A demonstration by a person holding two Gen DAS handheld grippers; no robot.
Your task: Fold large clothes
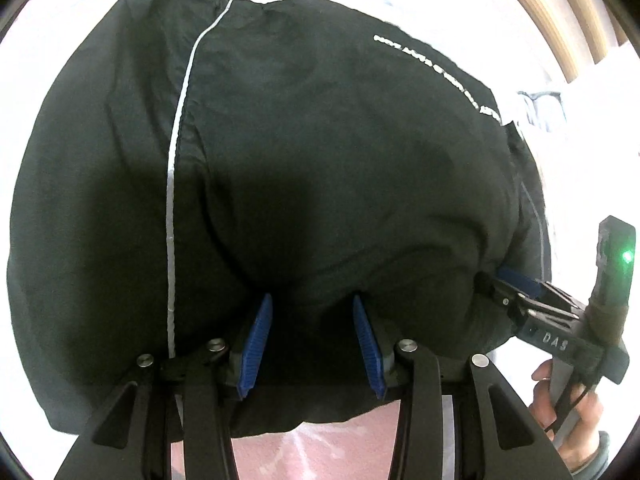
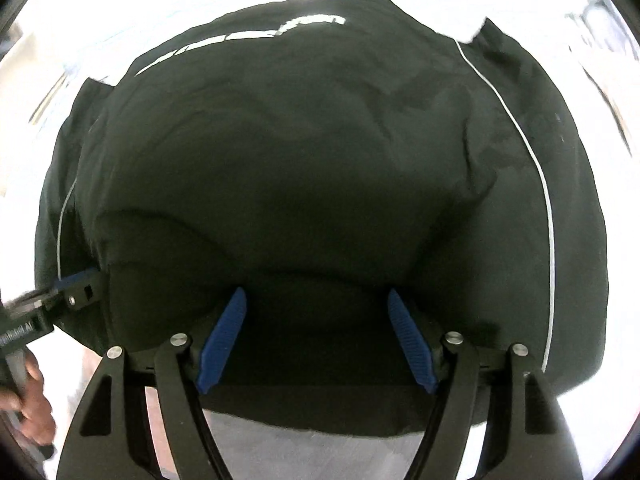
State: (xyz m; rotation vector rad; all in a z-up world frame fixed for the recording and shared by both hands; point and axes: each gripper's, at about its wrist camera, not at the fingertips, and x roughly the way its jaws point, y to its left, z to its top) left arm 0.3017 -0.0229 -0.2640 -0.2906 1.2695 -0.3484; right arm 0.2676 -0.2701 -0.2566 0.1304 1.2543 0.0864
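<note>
Both grippers pointed steeply down at a large black garment (image 1: pixel 320 152) spread across a white surface (image 1: pixel 36 92); it filled most of each wrist view.

The left gripper (image 1: pixel 312 300) stood at the garment's near edge, its blue pads (image 1: pixel 256 344) apart with a dark fold of cloth bulging between them; whether the pads pressed on that cloth could not be told. Seen from the right wrist, that same gripper came in at the far left, its tip against the garment's side, with a person's hand (image 2: pixel 32 404) on the handle below.

The right gripper (image 2: pixel 316 296) had its blue pads (image 2: pixel 412 344) spread wider, also with black cloth lying between them; a firm grip could not be confirmed. From the left wrist view it reached in from the right edge, tip buried in the fabric; a hand (image 1: pixel 572 412) held its handle, and a green light (image 1: pixel 627 257) glowed on its body; white letters reading "DAS" (image 1: pixel 555 342) showed on its black housing.

A thin white piping line (image 1: pixel 176 184) ran down the garment; a strip of white lettering (image 1: pixel 436 74) near its far edge was too small to read.
</note>
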